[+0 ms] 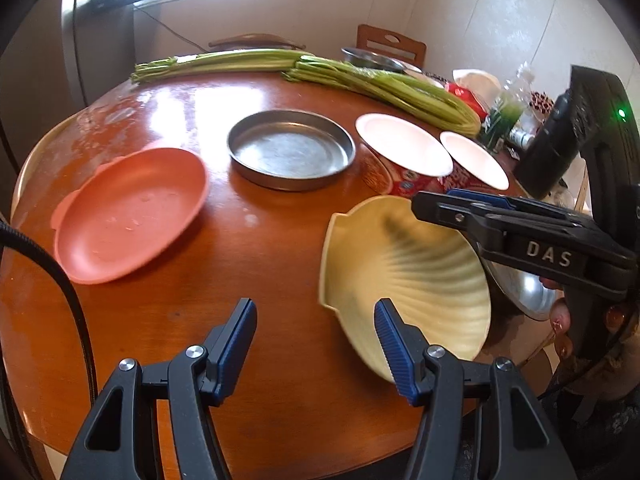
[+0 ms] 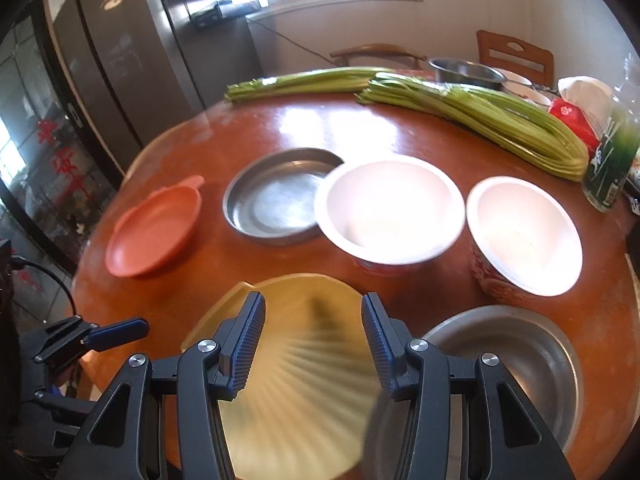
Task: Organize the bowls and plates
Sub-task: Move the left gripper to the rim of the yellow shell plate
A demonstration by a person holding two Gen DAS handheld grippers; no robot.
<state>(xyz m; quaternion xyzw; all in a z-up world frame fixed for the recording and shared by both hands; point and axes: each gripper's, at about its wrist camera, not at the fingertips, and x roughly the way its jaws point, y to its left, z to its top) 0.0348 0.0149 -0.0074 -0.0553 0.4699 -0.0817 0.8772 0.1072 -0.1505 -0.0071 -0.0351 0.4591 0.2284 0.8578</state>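
My right gripper (image 2: pixel 314 298) is shut on a pale yellow scalloped plate (image 2: pixel 304 380), held tilted above the round wooden table (image 2: pixel 400 128). From the left wrist view, that gripper (image 1: pixel 420 200) reaches in from the right and pinches the upper rim of the yellow plate (image 1: pixel 412 272). My left gripper (image 1: pixel 316 306) stands open and empty just left of the plate. A salmon plate (image 1: pixel 128 212) lies at the left. A round metal pan (image 1: pixel 290 148) sits mid-table. Two red bowls with white insides (image 1: pixel 402 146) (image 1: pixel 474 158) stand to its right.
A shallow metal dish (image 2: pixel 512 360) lies on the table under the yellow plate's right side. Celery bunches (image 2: pixel 480 120) stretch across the far side, with a metal bowl (image 2: pixel 464 70), a green bottle (image 2: pixel 608 164) and a red packet behind. Chairs stand beyond the table.
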